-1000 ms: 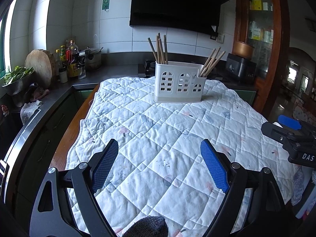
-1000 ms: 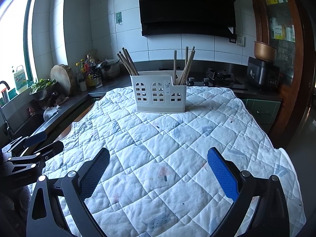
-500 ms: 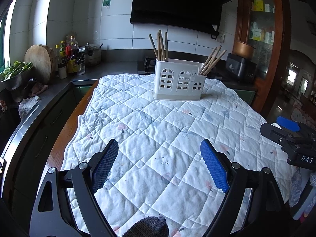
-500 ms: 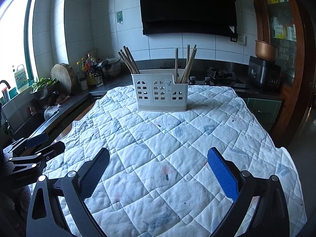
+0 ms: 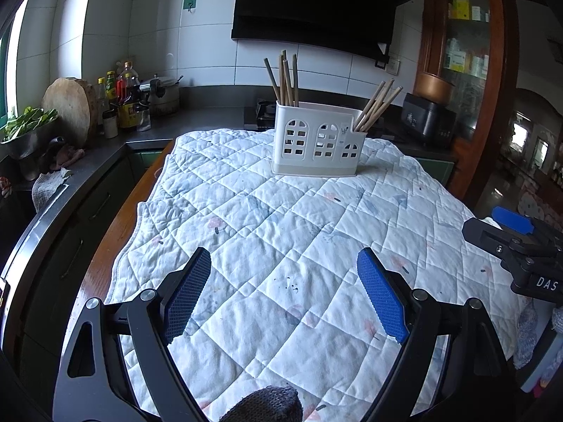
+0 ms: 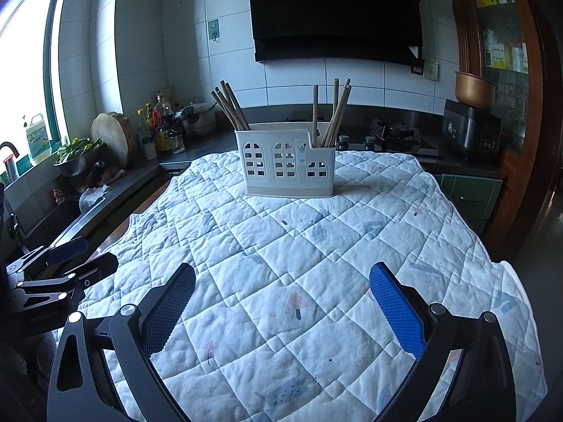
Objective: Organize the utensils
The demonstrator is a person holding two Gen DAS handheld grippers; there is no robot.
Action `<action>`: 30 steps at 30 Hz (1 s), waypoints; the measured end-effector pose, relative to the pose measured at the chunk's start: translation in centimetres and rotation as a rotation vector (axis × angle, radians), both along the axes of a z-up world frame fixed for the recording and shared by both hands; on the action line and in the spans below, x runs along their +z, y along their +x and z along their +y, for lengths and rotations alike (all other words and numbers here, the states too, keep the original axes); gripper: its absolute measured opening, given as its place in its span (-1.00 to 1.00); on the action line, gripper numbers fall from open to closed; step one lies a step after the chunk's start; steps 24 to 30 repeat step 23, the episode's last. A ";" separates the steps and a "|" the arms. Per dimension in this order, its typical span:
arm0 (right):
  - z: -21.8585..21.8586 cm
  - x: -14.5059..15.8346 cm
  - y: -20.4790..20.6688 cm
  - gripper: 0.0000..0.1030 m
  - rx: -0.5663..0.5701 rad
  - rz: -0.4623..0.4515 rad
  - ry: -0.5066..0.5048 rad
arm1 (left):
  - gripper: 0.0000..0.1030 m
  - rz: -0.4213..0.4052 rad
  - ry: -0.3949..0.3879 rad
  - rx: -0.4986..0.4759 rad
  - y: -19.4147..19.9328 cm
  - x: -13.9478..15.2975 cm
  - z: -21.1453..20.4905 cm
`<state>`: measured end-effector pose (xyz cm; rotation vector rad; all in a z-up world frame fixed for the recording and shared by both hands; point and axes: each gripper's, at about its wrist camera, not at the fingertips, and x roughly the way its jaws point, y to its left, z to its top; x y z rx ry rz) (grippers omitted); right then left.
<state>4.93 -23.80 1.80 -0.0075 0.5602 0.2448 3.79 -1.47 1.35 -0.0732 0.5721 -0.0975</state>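
- My left gripper [image 5: 283, 295] hangs over the near part of the white quilted cloth [image 5: 281, 232], its blue pads wide apart with nothing between them.
- My right gripper [image 6: 281, 311] hangs the same way over the cloth, pads spread, gripping nothing.
- The white utensil holder [image 6: 285, 163] stands upright at the far end of the cloth, well apart from both grippers.
- One bundle of chopsticks [image 6: 230, 107] leans in its left compartment, another bundle [image 6: 334, 112] in its right; the middle compartment looks bare.
- Behind it runs a dark counter [image 6: 387, 140] with a stove.
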 end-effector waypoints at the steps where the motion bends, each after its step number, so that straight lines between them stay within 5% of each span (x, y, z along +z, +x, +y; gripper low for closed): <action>1: 0.0 0.0 0.0 0.86 0.000 0.000 0.000 | 0.65 0.000 0.001 -0.001 0.0 0.0 0.0; 30: 0.0 -0.1 0.0 0.86 -0.002 0.002 -0.002 | 0.65 0.011 -0.027 -0.016 -0.3 -0.3 -0.1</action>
